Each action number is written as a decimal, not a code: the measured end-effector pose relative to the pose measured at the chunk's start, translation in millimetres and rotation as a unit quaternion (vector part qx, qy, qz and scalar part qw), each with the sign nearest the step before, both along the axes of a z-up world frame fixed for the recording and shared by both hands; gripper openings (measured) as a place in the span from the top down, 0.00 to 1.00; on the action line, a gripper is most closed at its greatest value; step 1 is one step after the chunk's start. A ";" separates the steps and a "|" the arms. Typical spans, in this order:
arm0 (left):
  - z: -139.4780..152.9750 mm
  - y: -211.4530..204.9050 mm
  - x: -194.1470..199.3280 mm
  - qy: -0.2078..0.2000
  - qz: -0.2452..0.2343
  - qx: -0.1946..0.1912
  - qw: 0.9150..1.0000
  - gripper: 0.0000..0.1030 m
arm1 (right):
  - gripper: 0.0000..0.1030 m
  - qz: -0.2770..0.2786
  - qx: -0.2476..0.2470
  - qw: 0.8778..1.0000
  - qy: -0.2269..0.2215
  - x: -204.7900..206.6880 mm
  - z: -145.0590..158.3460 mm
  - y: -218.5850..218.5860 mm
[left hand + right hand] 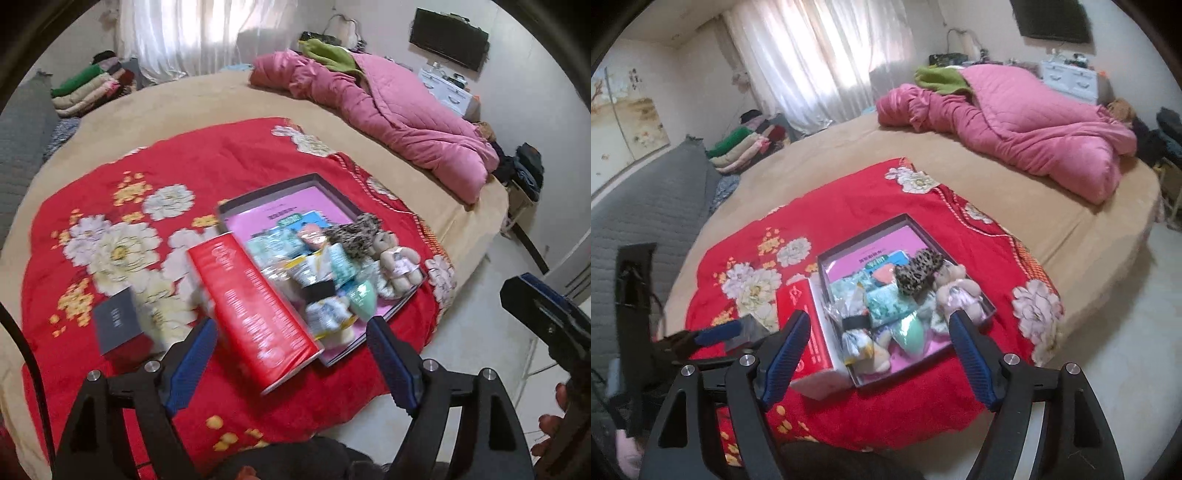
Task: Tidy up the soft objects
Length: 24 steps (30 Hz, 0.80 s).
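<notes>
Left gripper (291, 354) is seen nearest, fingers spread wide, nothing held; the near end of a red box lid (255, 314) lies between the blue pads (192, 365), contact cannot be told through blur. Right gripper (879, 354) is likewise spread apart and empty, hovering over the near edge of the tray.

Red floral blanket (886, 413) is spread at the bed's near corner; its near hem hangs over the edge, with pale floor (1126, 332) open to the right. A small grey box (116, 325) is set on the blanket, left of the lid and apart from it.

Shallow dark-rimmed box tray (971, 291) sits mid-blanket, pink-lined, the red lid leaning along its left wall. Soft items are piled inside: a mint egg-shaped sponge (910, 334) near the front, teal patterned packets (886, 302) in the middle, a leopard-print fabric piece (918, 273) behind, a small teddy bear (960, 291) at the right wall. Far half of the tray shows bare pink liner.

Beyond, tan bedsheet (849, 155) is bare, then a pink quilt (1015, 125) is bunched at the far side. Folded clothes (746, 147) are stacked far left.
</notes>
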<state>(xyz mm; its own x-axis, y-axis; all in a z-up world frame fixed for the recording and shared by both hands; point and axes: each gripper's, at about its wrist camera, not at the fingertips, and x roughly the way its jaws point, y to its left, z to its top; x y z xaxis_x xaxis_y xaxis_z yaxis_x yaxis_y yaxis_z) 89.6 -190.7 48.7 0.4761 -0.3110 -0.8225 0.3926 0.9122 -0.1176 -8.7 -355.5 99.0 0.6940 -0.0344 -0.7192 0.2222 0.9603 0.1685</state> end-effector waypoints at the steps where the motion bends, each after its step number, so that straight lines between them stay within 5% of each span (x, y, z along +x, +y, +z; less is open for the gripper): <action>1: 0.3 4.6 -3.9 0.000 0.000 -0.002 1.000 0.20 | 0.24 -0.002 -0.012 1.000 0.002 -3.6 -0.4 6.4; 24: -6.7 68.7 -74.4 -0.016 0.032 0.011 0.999 0.19 | 0.23 0.001 -0.028 0.999 0.032 -58.7 -41.9 76.6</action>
<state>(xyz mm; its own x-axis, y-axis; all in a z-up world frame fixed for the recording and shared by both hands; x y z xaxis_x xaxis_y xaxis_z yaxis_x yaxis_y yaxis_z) 15.2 -122.0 42.1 0.5199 -0.2620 -0.8130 0.3369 0.9375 -0.0866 -67.3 -278.9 57.2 0.6465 -0.0745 -0.7593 0.2286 0.9684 0.0996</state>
